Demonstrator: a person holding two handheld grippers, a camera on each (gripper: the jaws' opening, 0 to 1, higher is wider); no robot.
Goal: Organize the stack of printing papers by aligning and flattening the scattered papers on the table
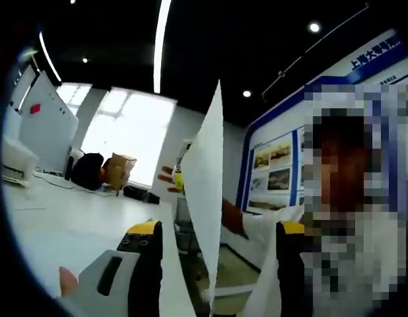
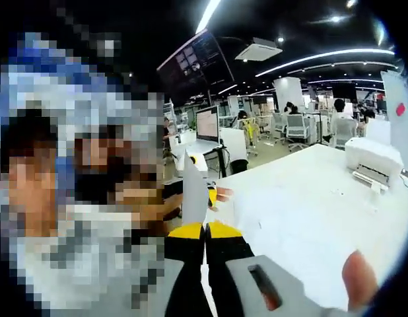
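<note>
In the left gripper view, the left gripper [image 1: 214,231] had its jaws spread wide, released, with yellow tips to either side. The paper [image 1: 205,198] stood on edge between them, rising above the tips and touching neither jaw that could be seen; its lower part curved down between the jaws toward the bottom of the view. Beyond the paper a hand [image 1: 170,178] reached in, holding something small and yellow just beside the sheet. The white surface [image 1: 72,218] stretched away left of the paper, with a printer [image 1: 16,165] at its far left edge and a whiteboard [image 1: 45,122] behind that. A brown box [image 1: 120,168] sat near the window, well apart from the paper.

In the right gripper view, the right gripper [image 2: 205,231] had its jaws clenched together on the bottom edge of the paper [image 2: 194,191], which stood upright out of the yellow tips. The hand [image 2: 220,193] lay just right of the sheet. The surface [image 2: 309,211] spread to the right of the paper, carrying the printer [image 2: 372,158] near its far corner. A monitor [image 2: 207,123] stood behind the paper.
</note>
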